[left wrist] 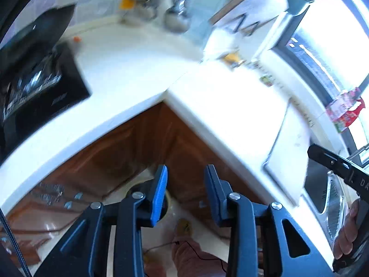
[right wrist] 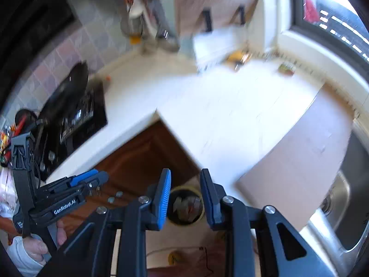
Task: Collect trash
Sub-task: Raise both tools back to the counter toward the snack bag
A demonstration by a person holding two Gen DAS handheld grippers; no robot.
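Both views are blurred by motion. My left gripper (left wrist: 185, 194) is open and empty, held above the floor in front of the inner corner of the white L-shaped counter (left wrist: 138, 69). My right gripper (right wrist: 185, 196) is open and empty, right above a round yellow-rimmed trash bin (right wrist: 186, 205) on the floor that holds crumpled trash. A small orange scrap (right wrist: 108, 78) lies on the counter near the hob. A yellow item (right wrist: 237, 57) and a green-red wrapper (right wrist: 287, 68) lie at the back of the counter. My left gripper also shows in the right wrist view (right wrist: 92, 180).
A black hob (right wrist: 76, 120) with a dark pan sits at the counter's left. A steel sink (right wrist: 350, 198) is at the right, beside a beige board (right wrist: 299, 161). Brown cabinet doors (left wrist: 138, 143) stand below the counter. A window (left wrist: 334, 46) is at the right.
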